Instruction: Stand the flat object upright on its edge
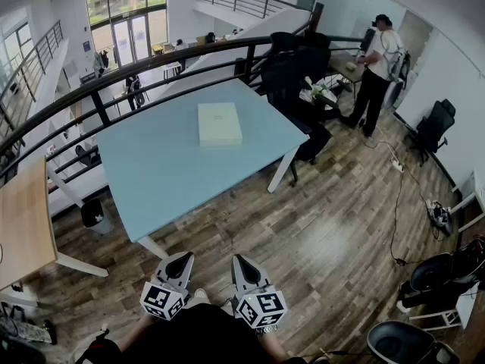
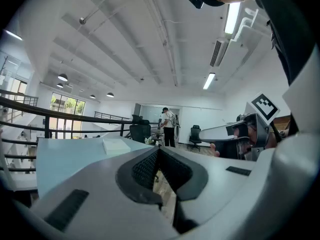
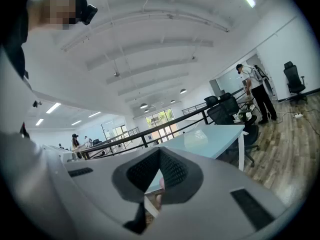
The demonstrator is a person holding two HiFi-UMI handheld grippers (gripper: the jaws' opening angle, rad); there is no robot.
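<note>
A pale blue table (image 1: 151, 177) on white legs stands on a wooden plank floor (image 1: 333, 226). One flat box (image 1: 219, 123), cream-white, lies on its broad face on the tabletop, toward the far edge and nearer the far right corner than the near side.

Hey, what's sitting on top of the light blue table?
Only a flat cream rectangular box, lying on its broad face on the light blue table. Whatever lies beneath the box is covered.
</note>
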